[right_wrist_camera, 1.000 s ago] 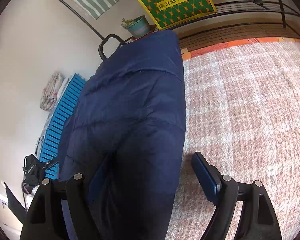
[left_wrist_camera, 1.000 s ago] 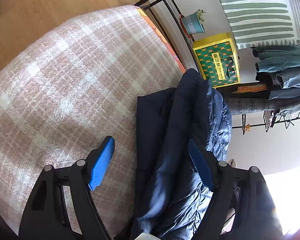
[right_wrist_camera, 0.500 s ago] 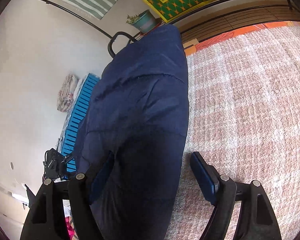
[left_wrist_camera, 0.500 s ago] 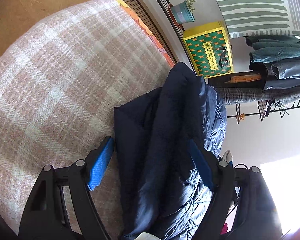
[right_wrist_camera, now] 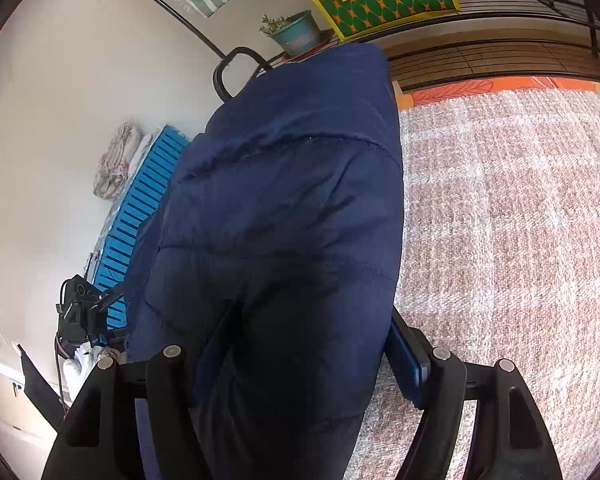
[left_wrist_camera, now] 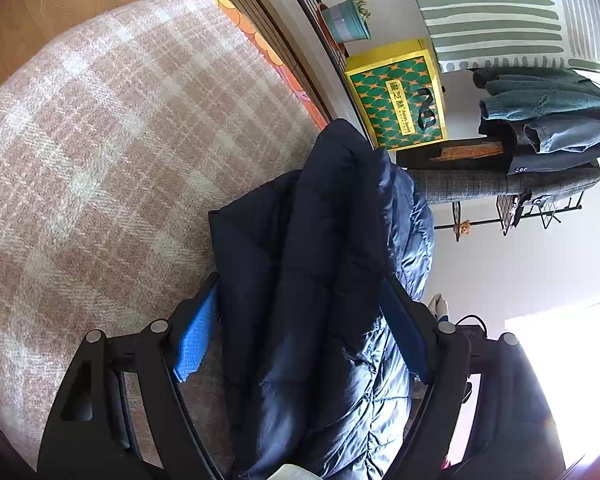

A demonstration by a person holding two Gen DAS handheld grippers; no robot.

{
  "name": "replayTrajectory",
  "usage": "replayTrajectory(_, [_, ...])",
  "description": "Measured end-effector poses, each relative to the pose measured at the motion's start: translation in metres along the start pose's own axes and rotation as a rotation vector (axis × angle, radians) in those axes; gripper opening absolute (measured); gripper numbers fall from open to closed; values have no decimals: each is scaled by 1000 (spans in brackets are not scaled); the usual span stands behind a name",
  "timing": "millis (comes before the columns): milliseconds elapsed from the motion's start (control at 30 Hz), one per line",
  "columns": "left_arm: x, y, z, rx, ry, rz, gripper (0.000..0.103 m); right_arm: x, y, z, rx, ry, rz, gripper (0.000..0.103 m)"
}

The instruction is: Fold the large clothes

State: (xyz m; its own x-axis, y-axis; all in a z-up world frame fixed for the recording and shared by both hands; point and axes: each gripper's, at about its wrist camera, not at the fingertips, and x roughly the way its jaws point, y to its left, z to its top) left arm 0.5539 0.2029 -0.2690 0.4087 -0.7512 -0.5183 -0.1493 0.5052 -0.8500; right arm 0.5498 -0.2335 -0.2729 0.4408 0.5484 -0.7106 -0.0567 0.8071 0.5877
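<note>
A dark navy puffer jacket [left_wrist_camera: 324, 264] lies bunched along the edge of a bed with a pink plaid blanket [left_wrist_camera: 112, 152]. My left gripper [left_wrist_camera: 300, 332] has its jaws wide, one on each side of the jacket's folded bulk, which fills the gap between them. In the right wrist view the same jacket [right_wrist_camera: 292, 208] fills the centre. My right gripper [right_wrist_camera: 312, 344] also straddles it with jaws wide, the left pad mostly hidden by the fabric. The blanket [right_wrist_camera: 512, 232] spreads to the right.
A black metal bed frame [left_wrist_camera: 300, 24], a potted plant [left_wrist_camera: 346, 20] and a yellow-green box [left_wrist_camera: 398, 94] stand past the bed's end. A rack of folded clothes [left_wrist_camera: 540, 128] is at the right. A blue slatted crate [right_wrist_camera: 140, 200] and a camera rig [right_wrist_camera: 80, 312] sit beside the bed.
Both grippers have moved forward over the jacket, so its bulk now sits deeper between the jaws. Both jaw pairs have narrowed slightly onto the fabric.
</note>
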Motion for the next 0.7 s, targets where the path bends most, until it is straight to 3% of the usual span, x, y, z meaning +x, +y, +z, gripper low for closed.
replayTrajectory(100, [3, 1, 2, 2, -12, 2, 79, 3, 4, 2, -9, 6, -10, 79])
replayTrajectory(267, [-2, -9, -3, 52, -42, -88, 85, 12, 24, 3, -113, 21, -118, 78])
replayTrajectory(367, [9, -15, -2, 108, 4, 0, 86, 11, 23, 4, -130, 35, -100, 78])
replayTrajectory(467, [19, -16, -2, 133, 37, 59, 86, 2, 4, 3, -52, 41, 4, 78])
replayTrajectory(500, [20, -18, -1, 137, 36, 73, 80, -2, -5, 1, -9, 39, 52, 78])
replayTrajectory(533, [22, -19, -2, 140, 35, 105, 60, -6, -15, -2, 39, 34, 101, 78])
replayTrajectory(567, [25, -19, -4, 142, 48, 112, 49, -9, -23, -6, 77, 29, 147, 78])
replayTrajectory(600, [28, -19, -7, 138, 57, 102, 36, -9, -29, -8, 101, 23, 175, 71])
replayTrajectory(633, [28, -21, -11, 149, 43, 106, 31, -8, -30, -8, 109, 23, 174, 55])
replayTrajectory(700, [26, -28, -21, 177, 15, 129, 23, -5, -28, -7, 106, 43, 151, 42])
